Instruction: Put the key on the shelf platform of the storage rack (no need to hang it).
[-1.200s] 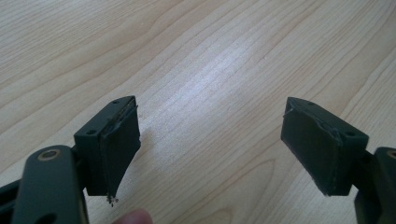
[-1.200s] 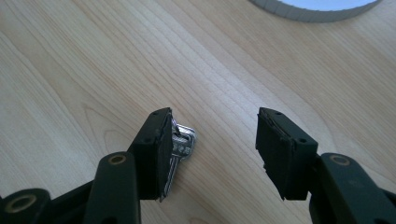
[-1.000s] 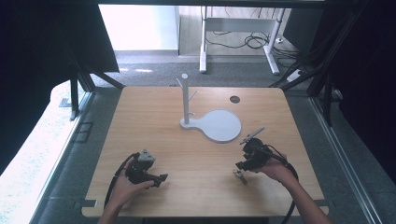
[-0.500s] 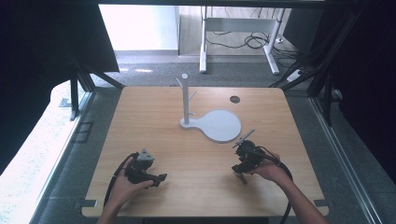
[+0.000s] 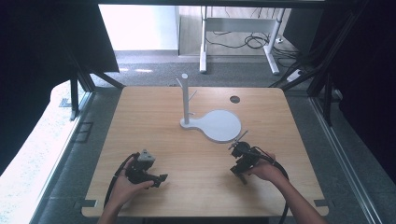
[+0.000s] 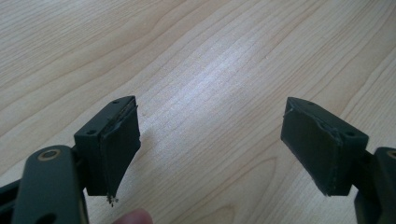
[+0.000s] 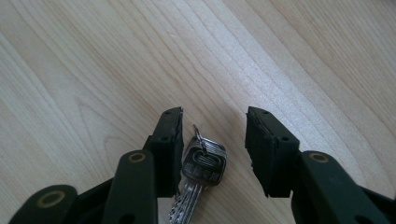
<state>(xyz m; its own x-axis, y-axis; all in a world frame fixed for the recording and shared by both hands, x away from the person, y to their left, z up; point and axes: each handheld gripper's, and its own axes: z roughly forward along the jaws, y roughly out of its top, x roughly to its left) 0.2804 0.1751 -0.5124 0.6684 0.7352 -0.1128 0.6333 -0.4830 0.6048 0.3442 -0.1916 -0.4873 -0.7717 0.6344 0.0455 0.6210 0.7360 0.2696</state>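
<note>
A bunch of silver keys [image 7: 203,165] on a ring lies flat on the wooden table [image 5: 154,121]. My right gripper [image 7: 214,114] is lowered over the keys and its jaws have just been closing. The keys sit between the jaws, close against the left pad [image 7: 173,140], while the right pad [image 7: 259,144] stands clear of them. In the high view the right gripper [image 5: 239,173] is at the table's near right, held by a hand. My left gripper [image 6: 211,105] is wide open over bare wood, at the near left [image 5: 160,178].
A white stand [image 5: 185,100] with a peg post and a round flat base [image 5: 219,125] stands at the table's middle back. A dark round hole [image 5: 235,99] sits behind it to the right. Black frame legs and cables surround the table.
My right hand has slid a little toward the near edge and lower. The left hand has stayed where it was.
</note>
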